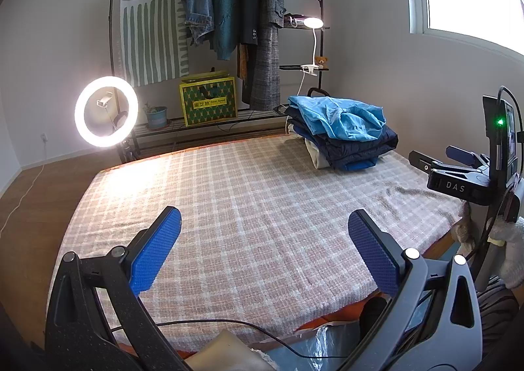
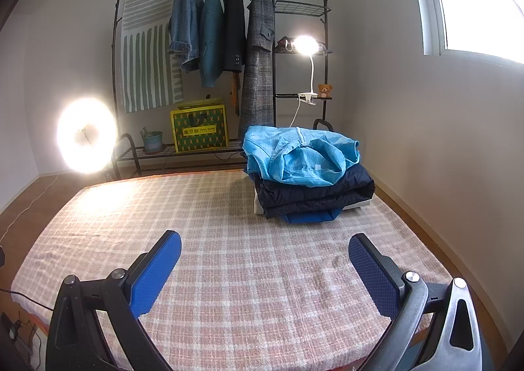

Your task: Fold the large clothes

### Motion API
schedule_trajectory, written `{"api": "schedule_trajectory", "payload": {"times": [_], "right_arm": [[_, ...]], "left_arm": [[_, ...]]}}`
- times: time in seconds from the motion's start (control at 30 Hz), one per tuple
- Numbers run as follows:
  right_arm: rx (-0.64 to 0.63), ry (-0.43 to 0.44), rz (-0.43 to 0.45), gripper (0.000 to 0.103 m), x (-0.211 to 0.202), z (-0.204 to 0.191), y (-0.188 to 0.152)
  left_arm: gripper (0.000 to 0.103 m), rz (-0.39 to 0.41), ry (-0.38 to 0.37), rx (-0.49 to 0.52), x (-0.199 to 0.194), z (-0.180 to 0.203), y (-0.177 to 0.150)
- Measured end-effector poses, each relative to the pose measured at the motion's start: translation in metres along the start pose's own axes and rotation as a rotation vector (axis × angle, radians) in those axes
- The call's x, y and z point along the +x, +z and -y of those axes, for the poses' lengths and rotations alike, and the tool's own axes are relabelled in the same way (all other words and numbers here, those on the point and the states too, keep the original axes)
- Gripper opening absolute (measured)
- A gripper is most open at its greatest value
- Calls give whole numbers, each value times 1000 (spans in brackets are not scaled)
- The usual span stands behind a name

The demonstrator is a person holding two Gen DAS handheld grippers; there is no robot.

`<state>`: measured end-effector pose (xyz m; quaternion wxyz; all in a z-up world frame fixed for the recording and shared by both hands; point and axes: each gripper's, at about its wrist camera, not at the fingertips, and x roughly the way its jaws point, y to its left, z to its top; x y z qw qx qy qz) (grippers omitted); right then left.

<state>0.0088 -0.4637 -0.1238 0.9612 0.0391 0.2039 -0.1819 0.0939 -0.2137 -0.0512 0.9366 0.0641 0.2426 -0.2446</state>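
Note:
A stack of folded clothes sits at the far right of the plaid-covered bed [image 1: 245, 200]: a light blue garment [image 1: 340, 115] on top, loosely folded, over a dark navy quilted jacket [image 1: 360, 145] and a blue piece below. The stack also shows in the right wrist view, light blue garment [image 2: 301, 155] over the navy jacket [image 2: 314, 194]. My left gripper [image 1: 263, 220] is open and empty above the near part of the bed. My right gripper [image 2: 265, 245] is open and empty, also above the bed [image 2: 229, 240]; its body shows in the left wrist view [image 1: 458, 174].
A clothes rack [image 1: 229, 10] with hanging jackets stands behind the bed, with a yellow-green box [image 1: 208, 102], a potted plant [image 1: 156, 115] and a clip lamp [image 1: 312, 24]. A ring light [image 1: 106, 110] glows at the left. A cable [image 1: 229, 325] and plastic bag lie at the near edge.

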Motion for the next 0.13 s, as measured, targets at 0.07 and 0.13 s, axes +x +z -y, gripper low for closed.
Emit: {"api": "schedule_trajectory", "payload": {"times": [0.07,0.13], "right_arm": [[1,-1,0,103,0,0,0],[5,-3,1,103,-1,1,0]], "left_arm": [[103,1,-2,1,0,0,0],[103,0,-5,3,-1,1,2]]}}
